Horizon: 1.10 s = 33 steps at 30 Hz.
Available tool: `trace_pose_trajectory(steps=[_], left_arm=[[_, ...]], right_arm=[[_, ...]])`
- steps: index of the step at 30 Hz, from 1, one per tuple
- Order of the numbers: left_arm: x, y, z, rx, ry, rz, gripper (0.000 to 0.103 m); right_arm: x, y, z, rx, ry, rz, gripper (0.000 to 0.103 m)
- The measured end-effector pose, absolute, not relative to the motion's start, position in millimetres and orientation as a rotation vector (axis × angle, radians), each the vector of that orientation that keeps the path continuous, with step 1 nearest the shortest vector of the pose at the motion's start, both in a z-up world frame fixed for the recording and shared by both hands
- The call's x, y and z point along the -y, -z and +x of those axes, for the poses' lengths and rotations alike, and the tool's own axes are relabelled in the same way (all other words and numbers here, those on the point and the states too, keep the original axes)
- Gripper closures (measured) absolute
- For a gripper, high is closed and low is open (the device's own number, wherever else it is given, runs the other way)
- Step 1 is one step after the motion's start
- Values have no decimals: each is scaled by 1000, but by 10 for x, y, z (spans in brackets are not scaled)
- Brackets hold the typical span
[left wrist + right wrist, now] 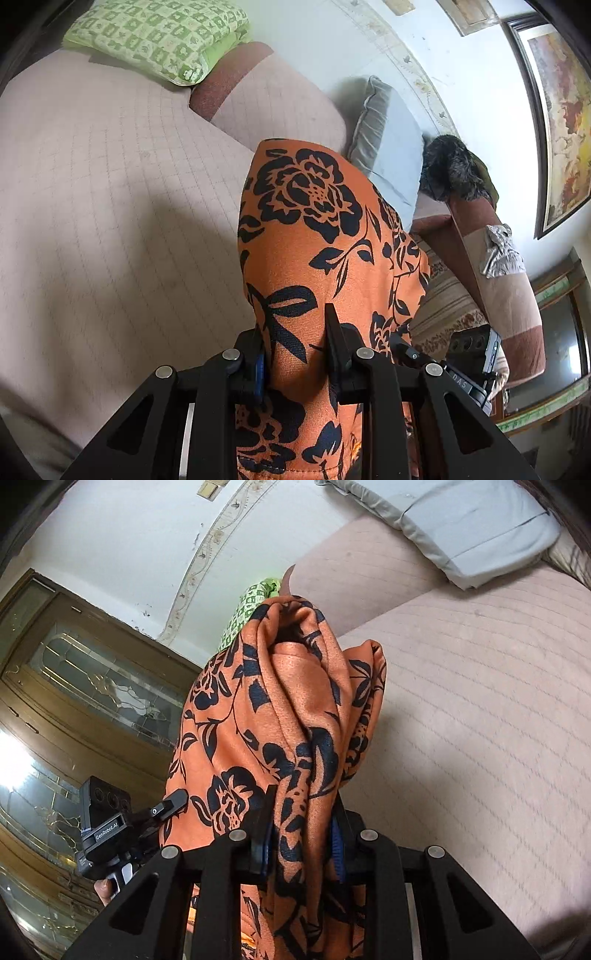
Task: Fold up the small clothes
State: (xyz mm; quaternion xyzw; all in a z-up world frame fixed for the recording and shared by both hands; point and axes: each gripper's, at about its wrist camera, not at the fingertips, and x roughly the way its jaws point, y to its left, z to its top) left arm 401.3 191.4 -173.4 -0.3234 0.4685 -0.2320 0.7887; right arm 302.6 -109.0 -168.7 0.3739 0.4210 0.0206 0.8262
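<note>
Orange floral garment (317,236) pinched by both grippers above sofa (110,192).

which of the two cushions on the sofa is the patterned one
The green cushion at the sofa's far corner: it carries a checked flower print, while the grey cushion against the backrest is plain.

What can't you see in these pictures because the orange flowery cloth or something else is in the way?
- Left wrist view: the orange cloth hides part of the sofa and the left claw tips.
- Right wrist view: the cloth's bunched folds hide most of the green pillow and the right claw pads.
- Both views: the cloth's lower end is cut off by the bottom edge, so its kind and full shape stay unknown.
</note>
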Motion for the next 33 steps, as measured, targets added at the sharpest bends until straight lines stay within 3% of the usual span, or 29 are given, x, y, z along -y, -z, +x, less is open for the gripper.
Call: trace_pose_trajectory(steps=[13, 19, 22, 25, 27, 33], left_arm=[[-1584, 2939, 4869, -1181, 413, -770, 80], [-1482, 2876, 4971, -1142, 439, -744, 80], [-1532, 3013, 5064, -1135, 412, -733, 74], [-1544, 3391, 5091, -1259, 289, -654, 68], [-1577, 3504, 5076, -1284, 258, -663, 62], [-1785, 3156, 4857, -1189, 243, -651, 52]], right_arm=[[1603, 2832, 3594, -1069, 40, 885, 78], [1671, 2839, 3597, -1054, 70, 890, 78], [1699, 2858, 3568, -1041, 61, 873, 77], [1707, 3180, 3649, -1157, 109, 880, 69], [1664, 3341, 3659, -1199, 124, 891, 56], [1573, 2945, 3562, -1149, 114, 822, 51]])
